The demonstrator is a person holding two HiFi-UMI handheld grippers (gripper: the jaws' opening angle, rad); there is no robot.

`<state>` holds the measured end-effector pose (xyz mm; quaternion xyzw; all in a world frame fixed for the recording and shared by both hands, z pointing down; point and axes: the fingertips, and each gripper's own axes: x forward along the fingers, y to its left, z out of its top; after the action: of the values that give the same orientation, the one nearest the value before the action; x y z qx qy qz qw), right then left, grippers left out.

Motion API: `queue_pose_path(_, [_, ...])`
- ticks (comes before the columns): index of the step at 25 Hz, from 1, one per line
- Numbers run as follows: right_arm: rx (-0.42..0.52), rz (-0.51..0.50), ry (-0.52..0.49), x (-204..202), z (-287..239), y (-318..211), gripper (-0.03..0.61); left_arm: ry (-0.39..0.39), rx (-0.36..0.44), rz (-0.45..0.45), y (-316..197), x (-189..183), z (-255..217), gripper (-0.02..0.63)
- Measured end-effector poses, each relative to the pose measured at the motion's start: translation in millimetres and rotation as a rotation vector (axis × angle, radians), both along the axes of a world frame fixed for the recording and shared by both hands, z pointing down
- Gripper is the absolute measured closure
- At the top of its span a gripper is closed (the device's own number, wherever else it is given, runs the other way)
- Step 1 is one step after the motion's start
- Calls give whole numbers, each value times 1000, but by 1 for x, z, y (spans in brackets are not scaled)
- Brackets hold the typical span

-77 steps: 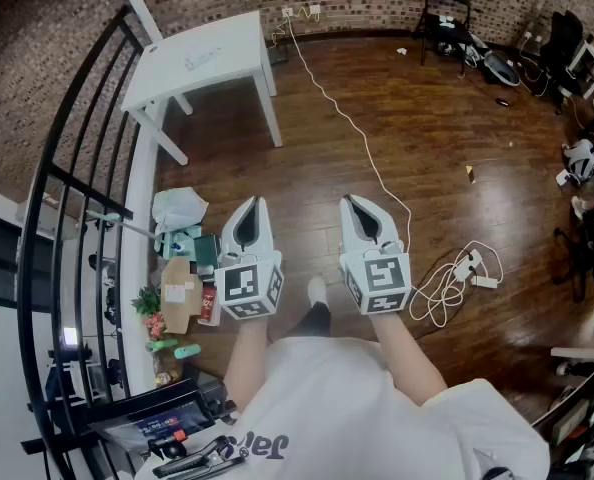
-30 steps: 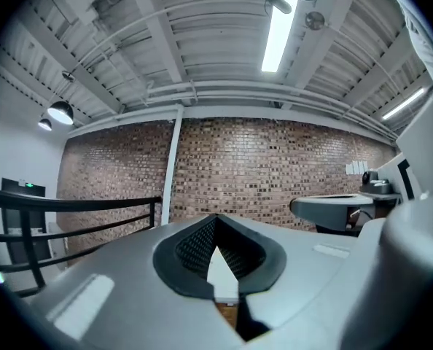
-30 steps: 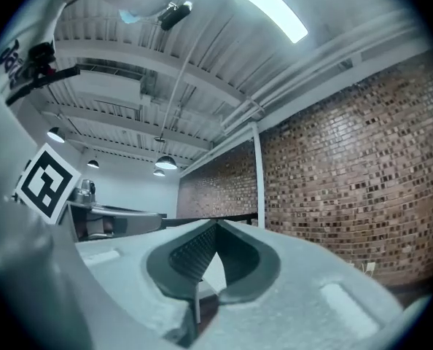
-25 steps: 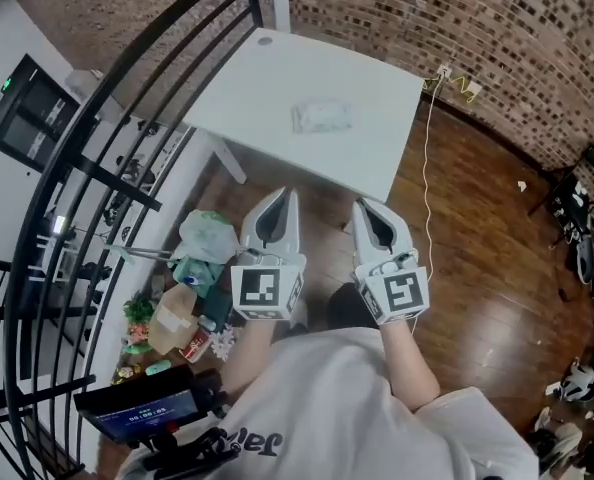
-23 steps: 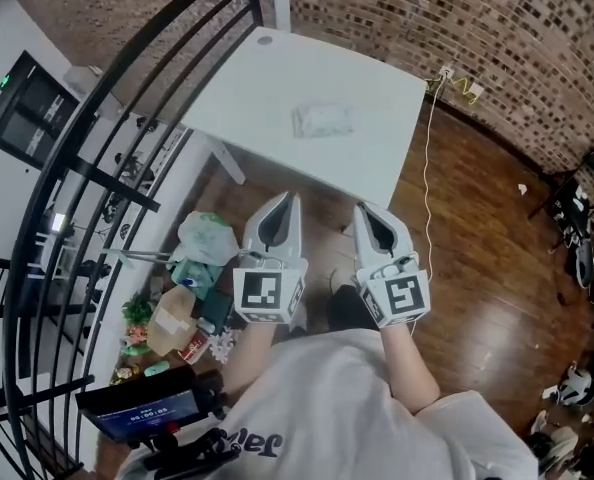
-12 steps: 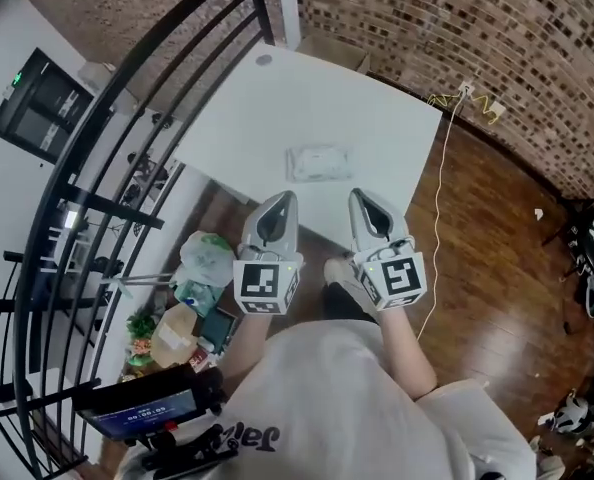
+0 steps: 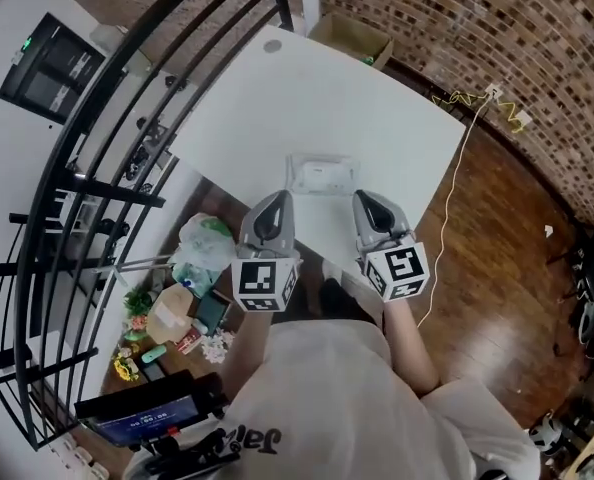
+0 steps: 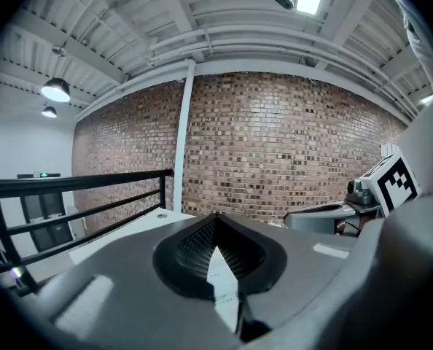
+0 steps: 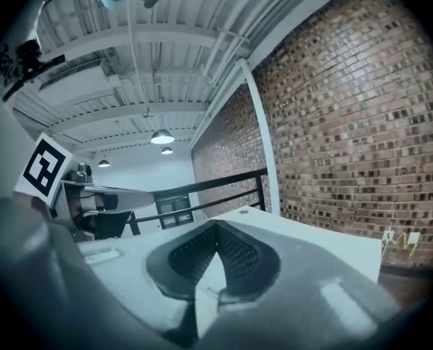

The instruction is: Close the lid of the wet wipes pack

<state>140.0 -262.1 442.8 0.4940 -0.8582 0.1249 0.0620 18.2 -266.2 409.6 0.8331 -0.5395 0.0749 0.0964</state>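
Observation:
The wet wipes pack (image 7: pixel 321 175) lies flat near the front edge of the white table (image 7: pixel 277 98) in the head view; I cannot tell how its lid stands. My left gripper (image 7: pixel 276 200) hangs just short of the pack's left end, and my right gripper (image 7: pixel 365 199) just short of its right end. Both are above the table edge and apart from the pack. Each has its jaws closed tip to tip with nothing between them. The left gripper (image 8: pixel 215 223) and right gripper (image 9: pixel 216 229) look over the tabletop in their own views, where the pack is hidden.
A black railing (image 7: pixel 127 138) runs along the table's left side. Bags and a box clutter (image 7: pixel 182 288) the floor below it. A cardboard box (image 7: pixel 350 38) stands past the table's far end, against the brick wall (image 7: pixel 477 28). A cable (image 7: pixel 452 178) trails over the wood floor at right.
The person has walked up to the table. The pack has come from the far tabletop to just ahead of both gripper tips. Both grippers have stayed shut.

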Motion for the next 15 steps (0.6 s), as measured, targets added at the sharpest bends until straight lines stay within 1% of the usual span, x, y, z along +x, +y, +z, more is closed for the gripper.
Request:
queue_pose_path(3, [-42,-25,23,-10,20,-21,588,10,-27,0,-15,-1,14,598])
queue_pose_path(7, [-90,-67,63,-27,44,-54,588,33,-37,6,-35,2,22,598])
queue_pose_path(9, [-122,-62,85,-30,58,-71,588,37,-77,15,-42,2,37,598])
queue_pose_path(12, [-183,-50,102,-39,83,-89,588,53,-145,-1,-44,-10,61,598])
queue_pose_path(15, [-219,-46,115,-48,102,-99,588,40,-175,13,-47,-17,79,598])
